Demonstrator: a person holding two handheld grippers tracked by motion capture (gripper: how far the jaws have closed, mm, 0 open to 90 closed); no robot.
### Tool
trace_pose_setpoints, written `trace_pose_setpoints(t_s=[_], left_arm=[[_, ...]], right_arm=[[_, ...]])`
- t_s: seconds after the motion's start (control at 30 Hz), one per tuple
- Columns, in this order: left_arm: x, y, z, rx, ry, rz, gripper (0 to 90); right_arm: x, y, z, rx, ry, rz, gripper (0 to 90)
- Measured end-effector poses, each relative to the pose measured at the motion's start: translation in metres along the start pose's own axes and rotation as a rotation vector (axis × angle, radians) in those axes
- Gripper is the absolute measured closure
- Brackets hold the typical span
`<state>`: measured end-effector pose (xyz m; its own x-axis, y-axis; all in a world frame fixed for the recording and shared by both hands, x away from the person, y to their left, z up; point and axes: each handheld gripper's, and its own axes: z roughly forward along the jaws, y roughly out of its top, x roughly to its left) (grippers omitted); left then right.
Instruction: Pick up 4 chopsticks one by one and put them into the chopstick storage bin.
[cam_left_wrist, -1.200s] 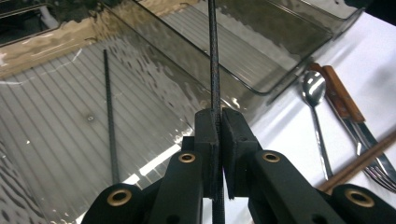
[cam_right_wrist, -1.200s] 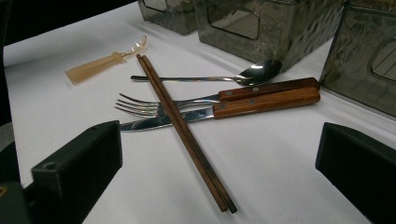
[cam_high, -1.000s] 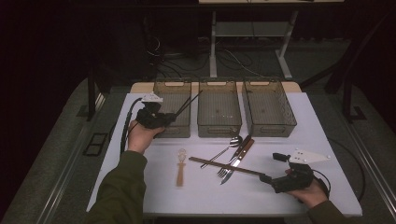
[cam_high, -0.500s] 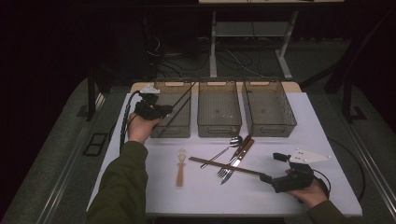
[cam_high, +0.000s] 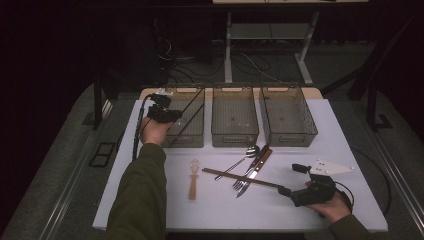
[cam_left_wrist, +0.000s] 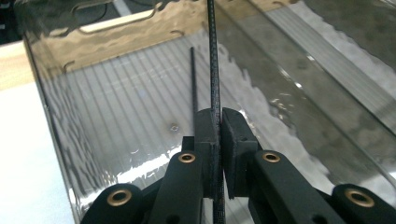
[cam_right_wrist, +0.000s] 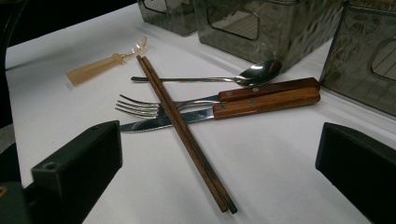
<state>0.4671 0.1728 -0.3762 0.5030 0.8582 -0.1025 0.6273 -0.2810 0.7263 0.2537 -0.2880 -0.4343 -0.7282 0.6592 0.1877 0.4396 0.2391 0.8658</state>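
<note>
A thin black chopstick (cam_left_wrist: 214, 70) is clamped in the left tool (cam_high: 167, 116), which has been carried from beside the leftmost bin (cam_high: 185, 117) to over it, so release seems near. In the left gripper view a second black stick (cam_left_wrist: 193, 79) is seen inside. The right tool (cam_right_wrist: 219, 172) is held open before the brown chopsticks (cam_right_wrist: 182, 126).

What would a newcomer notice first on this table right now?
The left gripper, shut on a thin black chopstick over the leftmost clear plastic bin. Next, the heap on the white table: brown wooden chopsticks lying across a wood-handled fork and knife, before the open right gripper.
</note>
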Motion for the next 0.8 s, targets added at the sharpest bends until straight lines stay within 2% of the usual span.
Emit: trace_pose_setpoints(t_s=[0.13, 0.2, 0.27, 0.43, 0.47, 0.5, 0.53, 0.6, 0.8], left_arm=[[0.004, 0.005, 0.002, 0.01, 0.035, -0.004, 85.3], [0.006, 0.006, 0.001, 0.003, 0.038, -0.018, 85.2], [0.008, 0.006, 0.003, 0.009, 0.051, -0.016, 85.2], [0.013, 0.002, 0.008, 0.017, 0.054, -0.024, 84.4], [0.013, 0.002, 0.008, 0.011, 0.065, -0.03, 80.3], [0.013, 0.002, 0.009, 0.006, 0.065, -0.038, 70.1], [0.013, 0.002, 0.009, 0.006, 0.067, -0.033, 64.8], [0.012, 0.003, 0.01, 0.0, 0.06, -0.028, 57.7], [0.008, 0.003, 0.007, -0.019, 0.009, -0.004, 47.2]], right_arm=[[0.0, 0.0, 0.0, 0.0, 0.001, -0.001, 0.2], [0.0, 0.0, 0.0, -0.001, 0.002, -0.001, 0.2], [0.0, 0.0, 0.0, -0.003, 0.002, -0.001, 0.2], [0.001, 0.0, 0.0, -0.007, 0.003, -0.001, 0.2], [0.001, 0.0, 0.0, -0.006, 0.003, -0.001, 0.2], [0.0, 0.0, 0.0, -0.006, 0.003, -0.002, 0.2], [0.0, 0.0, 0.0, -0.007, 0.003, -0.001, 0.2], [0.0, 0.0, 0.0, -0.007, 0.002, -0.002, 0.2], [0.0, 0.0, 0.0, -0.004, 0.002, -0.003, 0.2]])
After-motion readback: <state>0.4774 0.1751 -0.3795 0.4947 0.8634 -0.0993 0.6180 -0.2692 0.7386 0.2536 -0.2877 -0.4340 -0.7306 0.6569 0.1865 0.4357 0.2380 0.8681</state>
